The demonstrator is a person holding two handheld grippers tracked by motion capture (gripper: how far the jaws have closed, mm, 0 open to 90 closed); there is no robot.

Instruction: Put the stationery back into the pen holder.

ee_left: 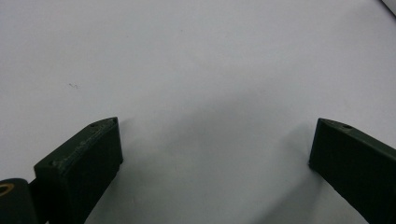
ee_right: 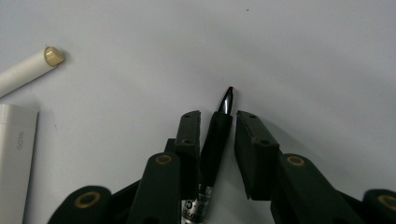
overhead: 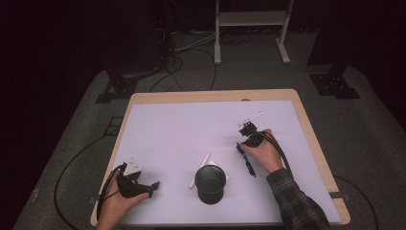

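Note:
My right gripper is shut on a black pen, whose shiny tip pokes out past the jaws just above the white table. In the high view the right gripper is right of centre with the pen slanting beneath the hand. My left gripper is open, its jaws wide apart over bare white surface. It rests near the table's front left corner. A black cup stands upright between the two hands.
A white stick with a beige tip and a flat white box lie left of the right jaws. In the high view the white stick lies just behind the cup. The table's wooden rim frames the white mat.

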